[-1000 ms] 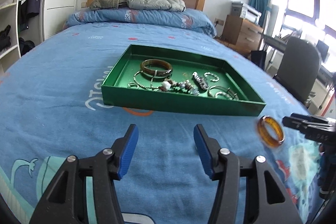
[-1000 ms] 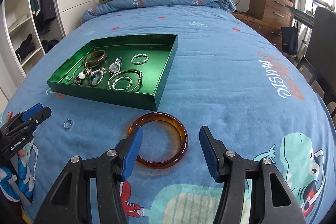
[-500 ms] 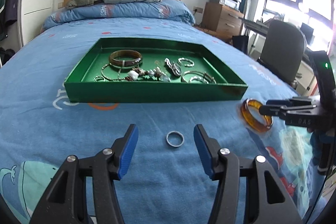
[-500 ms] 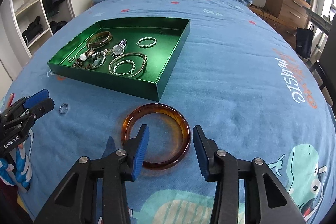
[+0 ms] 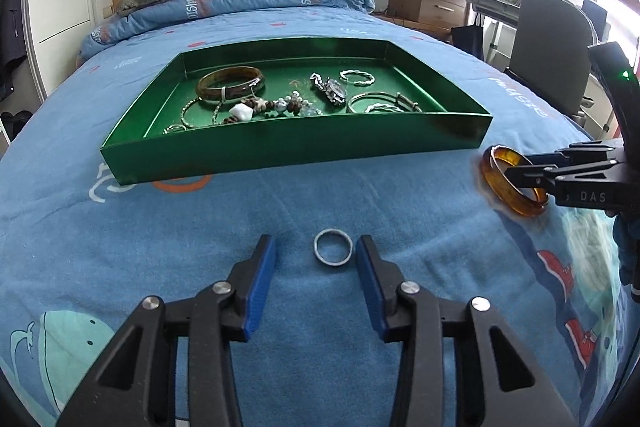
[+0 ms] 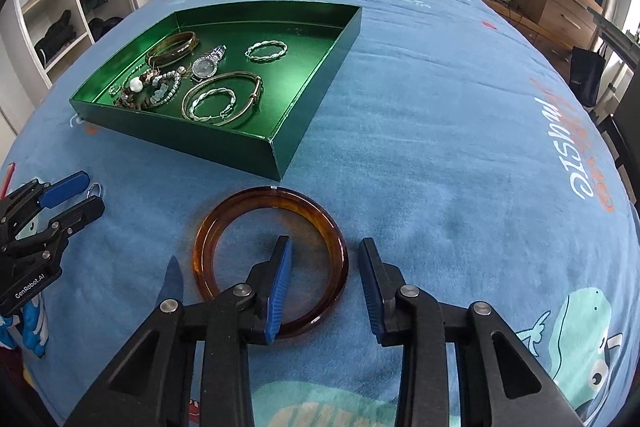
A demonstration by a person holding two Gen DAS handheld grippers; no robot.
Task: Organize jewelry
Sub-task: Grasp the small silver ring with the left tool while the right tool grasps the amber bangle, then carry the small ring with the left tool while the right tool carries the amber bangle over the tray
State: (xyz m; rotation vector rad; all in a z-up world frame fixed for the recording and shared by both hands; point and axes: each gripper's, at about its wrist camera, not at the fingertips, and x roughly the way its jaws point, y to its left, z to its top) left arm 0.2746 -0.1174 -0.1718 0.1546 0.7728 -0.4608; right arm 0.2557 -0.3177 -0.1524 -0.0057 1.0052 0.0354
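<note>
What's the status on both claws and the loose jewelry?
Left claw closing, small silver ring between pads, untouched. Right claw closing astride translucent amber bangle rim, not gripped. Shiny green tray beyond, nothing in the way.

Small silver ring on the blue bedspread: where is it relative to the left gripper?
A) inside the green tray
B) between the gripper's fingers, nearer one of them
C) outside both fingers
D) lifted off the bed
B: in the left wrist view the small silver ring lies flat on the bedspread between the closing left gripper fingers, nearer one blue pad, no contact visible.
</note>
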